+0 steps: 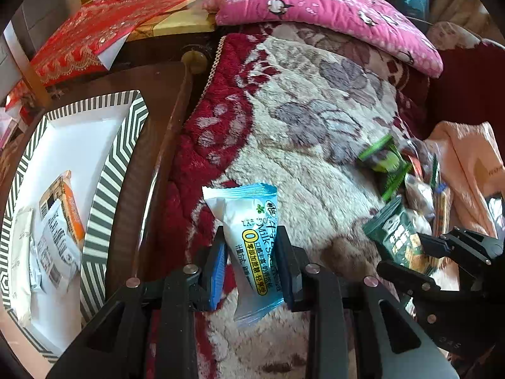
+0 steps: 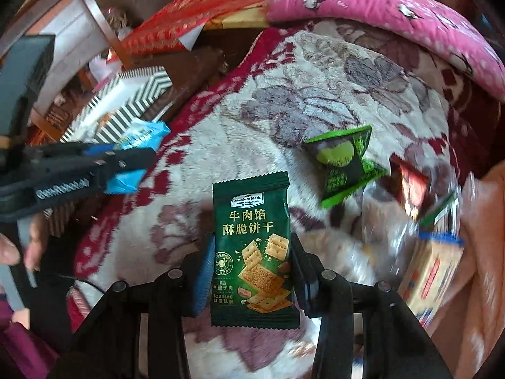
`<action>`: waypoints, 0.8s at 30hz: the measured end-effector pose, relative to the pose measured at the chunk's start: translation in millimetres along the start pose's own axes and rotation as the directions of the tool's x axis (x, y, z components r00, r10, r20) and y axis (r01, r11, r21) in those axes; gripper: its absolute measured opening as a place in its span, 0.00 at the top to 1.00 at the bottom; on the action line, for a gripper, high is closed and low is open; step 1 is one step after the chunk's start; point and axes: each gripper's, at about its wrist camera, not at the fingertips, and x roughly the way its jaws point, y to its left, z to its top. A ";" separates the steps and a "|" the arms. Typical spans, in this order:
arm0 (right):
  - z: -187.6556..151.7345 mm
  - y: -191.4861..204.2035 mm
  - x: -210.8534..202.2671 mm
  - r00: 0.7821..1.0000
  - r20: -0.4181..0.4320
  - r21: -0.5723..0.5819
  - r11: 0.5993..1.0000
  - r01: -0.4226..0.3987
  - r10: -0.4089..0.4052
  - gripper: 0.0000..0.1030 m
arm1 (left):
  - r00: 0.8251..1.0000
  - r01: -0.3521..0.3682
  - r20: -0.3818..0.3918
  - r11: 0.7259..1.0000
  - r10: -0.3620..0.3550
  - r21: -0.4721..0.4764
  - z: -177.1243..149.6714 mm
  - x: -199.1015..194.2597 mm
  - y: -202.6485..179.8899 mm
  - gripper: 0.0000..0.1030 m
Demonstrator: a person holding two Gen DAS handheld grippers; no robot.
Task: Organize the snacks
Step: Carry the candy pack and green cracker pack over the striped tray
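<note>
My left gripper (image 1: 252,233) is shut on a light blue milk snack packet (image 1: 243,208), held upright above the floral blanket (image 1: 315,110). In the right wrist view the same gripper (image 2: 135,158) reaches in from the left with the blue packet (image 2: 142,132). A dark green cracker packet (image 2: 249,208) stands upright between the pads of my right gripper (image 2: 252,243), which press on its sides. The left wrist view shows that gripper (image 1: 423,252) with the green packet (image 1: 397,237) at the right. A white box with a striped rim (image 1: 107,170) at the left holds several packets (image 1: 60,221).
More snacks lie on the blanket at the right: a green lime-print packet (image 2: 344,161), a red one (image 2: 407,186) and a clear bag of crackers (image 2: 429,265). A pink pillow (image 1: 315,9) lies behind. A dark wooden edge (image 1: 170,145) separates the box from the blanket. A person's fingers (image 2: 9,252) show at far left.
</note>
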 end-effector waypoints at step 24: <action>-15.7 13.4 -25.3 0.995 0.084 0.108 0.994 0.035 -0.044 0.54 | 0.993 -0.083 0.088 0.994 0.076 0.077 -25.8 -31.5 -25.8 0.73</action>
